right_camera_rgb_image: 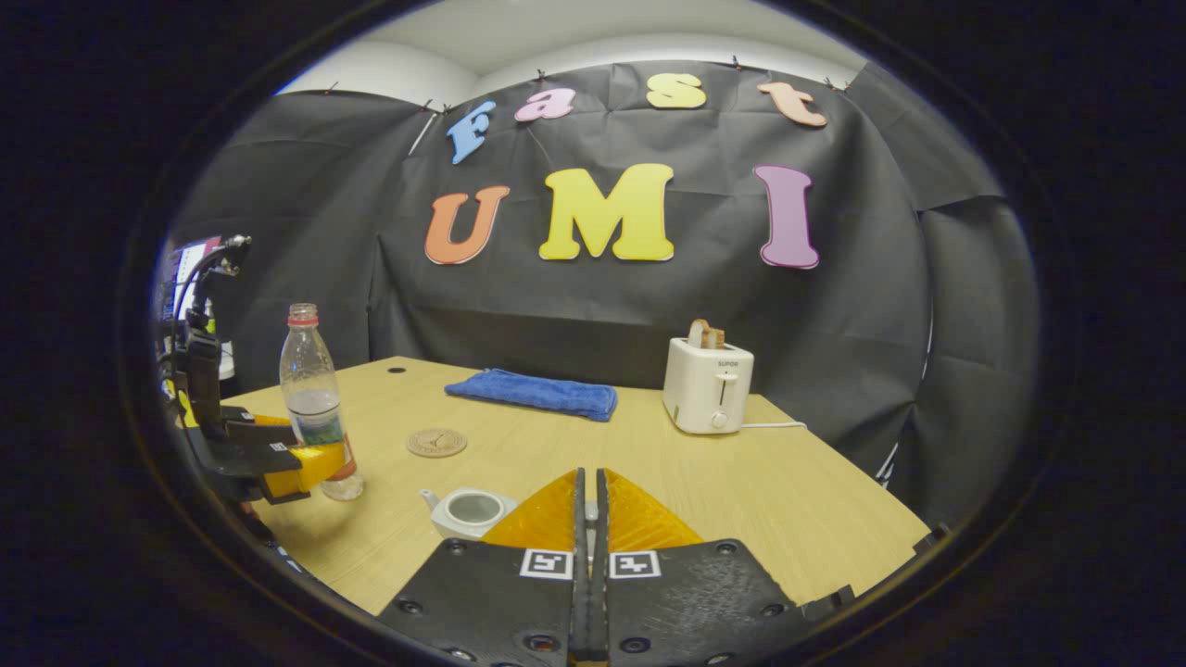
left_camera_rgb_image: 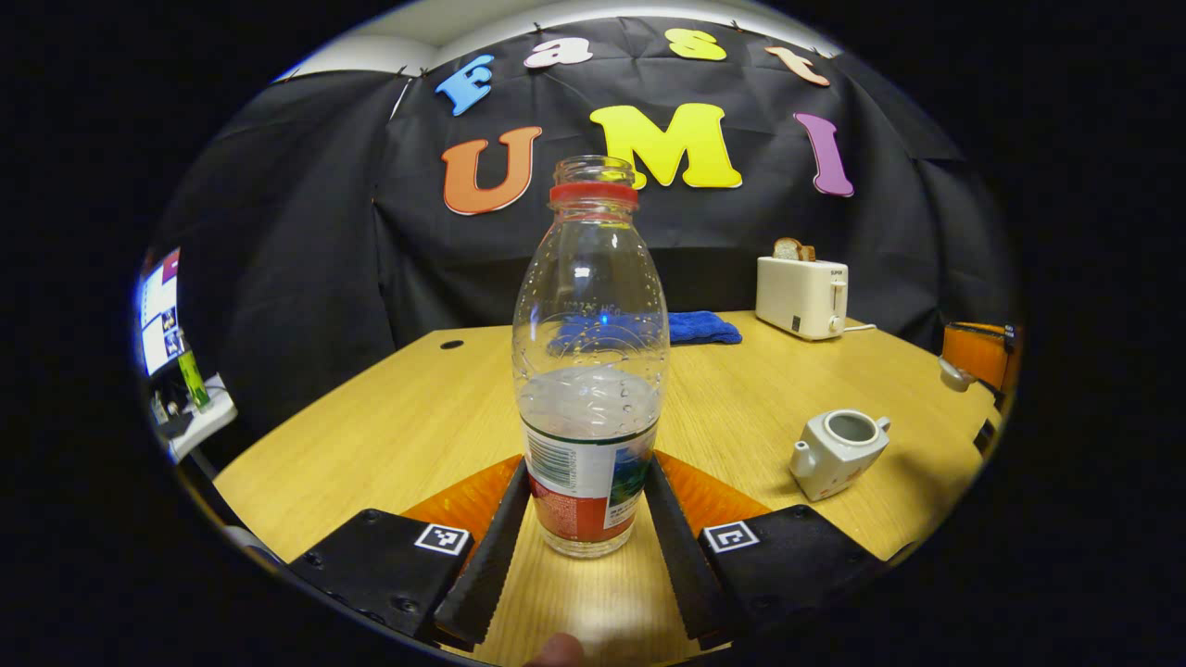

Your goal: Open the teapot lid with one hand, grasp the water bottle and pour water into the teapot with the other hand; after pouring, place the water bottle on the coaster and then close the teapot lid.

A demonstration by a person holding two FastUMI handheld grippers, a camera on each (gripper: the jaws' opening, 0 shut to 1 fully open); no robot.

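A clear water bottle (left_camera_rgb_image: 590, 371), uncapped with a red neck ring and part full, stands on the table. My left gripper (left_camera_rgb_image: 587, 474) is shut on it, one finger pressed against each side of the label. From the right gripper view the bottle (right_camera_rgb_image: 313, 398) and left gripper (right_camera_rgb_image: 301, 466) are at the far left. The white teapot (left_camera_rgb_image: 839, 451) (right_camera_rgb_image: 468, 509) sits open, with no lid on it. My right gripper (right_camera_rgb_image: 590, 480) hangs shut just right of and above the teapot, with a small piece of the lid (right_camera_rgb_image: 590, 509) pinched between its fingers. A round coaster (right_camera_rgb_image: 436, 442) lies behind the teapot.
A folded blue towel (right_camera_rgb_image: 533, 393) lies toward the back of the wooden table (right_camera_rgb_image: 797, 519). A white toaster (right_camera_rgb_image: 709, 384) holding toast stands at the back right, its cord trailing right. The right gripper's orange body (left_camera_rgb_image: 975, 354) is at the table's right edge.
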